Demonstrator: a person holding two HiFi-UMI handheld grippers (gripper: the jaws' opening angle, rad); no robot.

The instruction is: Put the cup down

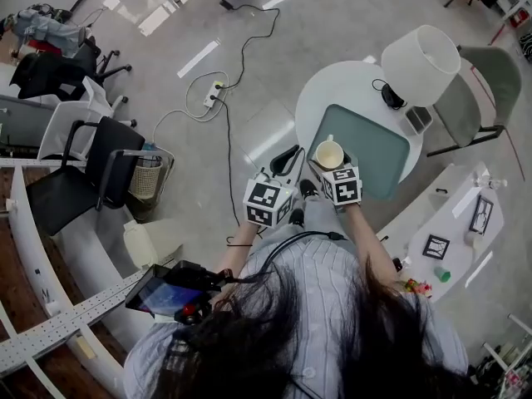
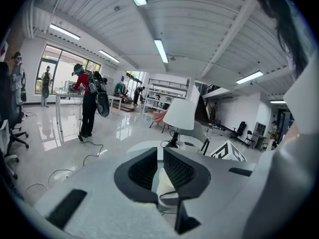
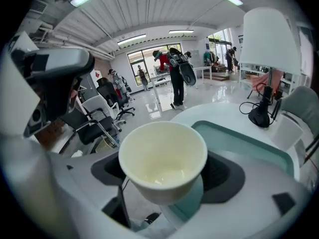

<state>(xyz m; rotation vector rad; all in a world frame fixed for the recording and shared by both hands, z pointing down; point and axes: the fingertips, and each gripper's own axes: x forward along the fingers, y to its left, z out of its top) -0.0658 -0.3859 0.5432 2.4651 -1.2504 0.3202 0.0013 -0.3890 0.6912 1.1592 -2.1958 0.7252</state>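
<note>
A cream cup (image 1: 329, 152) sits empty and upright between the jaws of my right gripper (image 1: 331, 166). It hangs over the near edge of a teal mat (image 1: 374, 152) on the round white table (image 1: 320, 98). In the right gripper view the cup (image 3: 163, 153) fills the middle, with my right gripper (image 3: 164, 172) shut on its sides and the mat (image 3: 239, 143) just behind it. My left gripper (image 1: 288, 161) is to the left of the cup at the table's near edge. Its jaws stand almost together with nothing held (image 2: 160, 166).
A lamp with a white shade (image 1: 420, 63) stands at the table's far side beside a small grey device (image 1: 417, 120). A grey chair (image 1: 490, 81) is behind the table. Cables (image 1: 218, 94), a black office chair (image 1: 83, 173) and a wire basket (image 1: 148, 177) are at the left.
</note>
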